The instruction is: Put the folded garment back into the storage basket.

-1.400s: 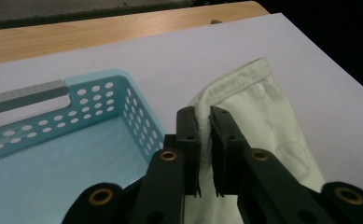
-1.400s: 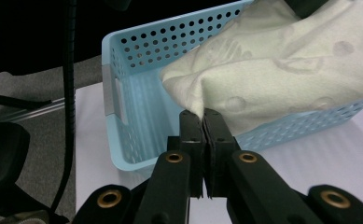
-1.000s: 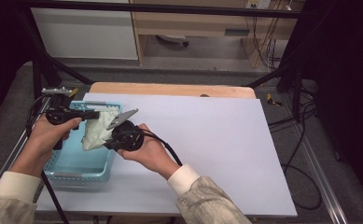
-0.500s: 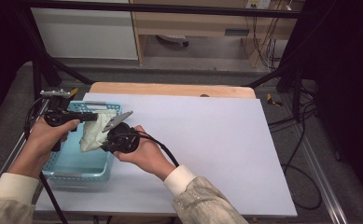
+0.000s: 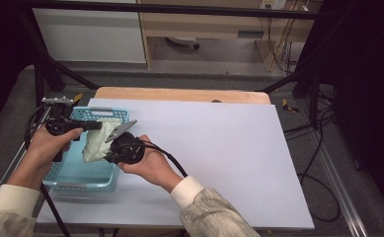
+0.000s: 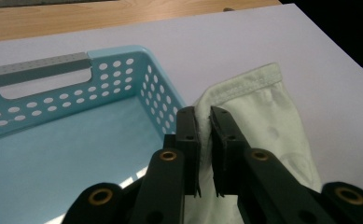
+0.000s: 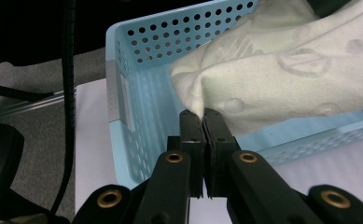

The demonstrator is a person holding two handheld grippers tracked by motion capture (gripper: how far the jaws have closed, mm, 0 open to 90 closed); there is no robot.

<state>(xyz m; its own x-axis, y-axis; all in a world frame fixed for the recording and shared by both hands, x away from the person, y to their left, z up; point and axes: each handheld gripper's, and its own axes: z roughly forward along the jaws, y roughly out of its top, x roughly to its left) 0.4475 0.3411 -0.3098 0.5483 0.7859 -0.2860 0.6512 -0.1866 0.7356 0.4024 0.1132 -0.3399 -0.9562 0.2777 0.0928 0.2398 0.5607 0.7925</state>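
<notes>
While both hands keep their pinch, the pale green cloth [image 5: 99,140] has drifted a touch further left over the last second and now hangs above the right side of the blue basket [image 5: 63,180]. My guess: it's headed into that basket. The left hand-held gripper [image 6: 204,122] clamps a stitched hem, jaws narrow with fabric between them. The right hand-held gripper [image 7: 203,122] bites a bunched corner, jaws nearly together. Soft, limp stuff, faint round prints on it, sagging between the two grips. White desk [image 5: 219,148] beneath, basket bottom bare so far.
</notes>
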